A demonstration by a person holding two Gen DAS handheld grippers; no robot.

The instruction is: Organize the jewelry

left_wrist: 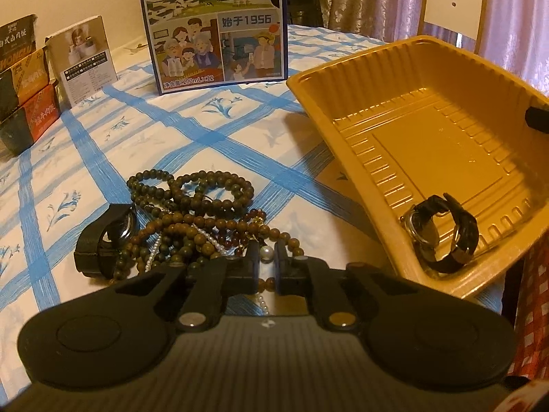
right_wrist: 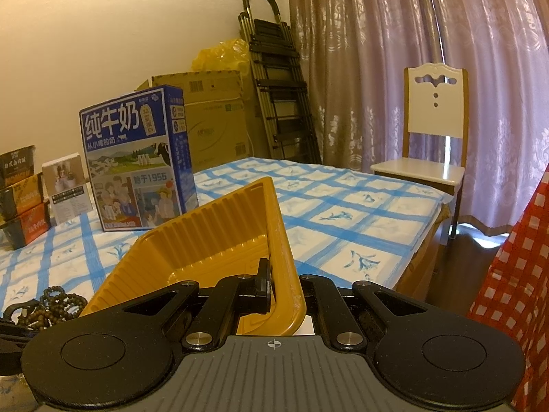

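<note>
Left tongs pinch pearl; right tongs clamp tray.

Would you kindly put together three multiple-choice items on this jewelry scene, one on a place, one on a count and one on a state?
1. Where does the watch with the black strap nearest the right edge lie?
A. inside the yellow tray
B. on top of the milk carton
C. on the white chair

2. How many watches show in the left wrist view?
A. none
B. two
C. five

3. What are the right tongs doing?
A. hanging open above the table
B. shut on the tray's wall
C. shut on a bead bracelet

Answers:
1 A: it rests in the tray's near corner.
2 B: one in the tray, another watch beside the bead pile.
3 B: the tray's wall stands between the closed fingers.
</note>
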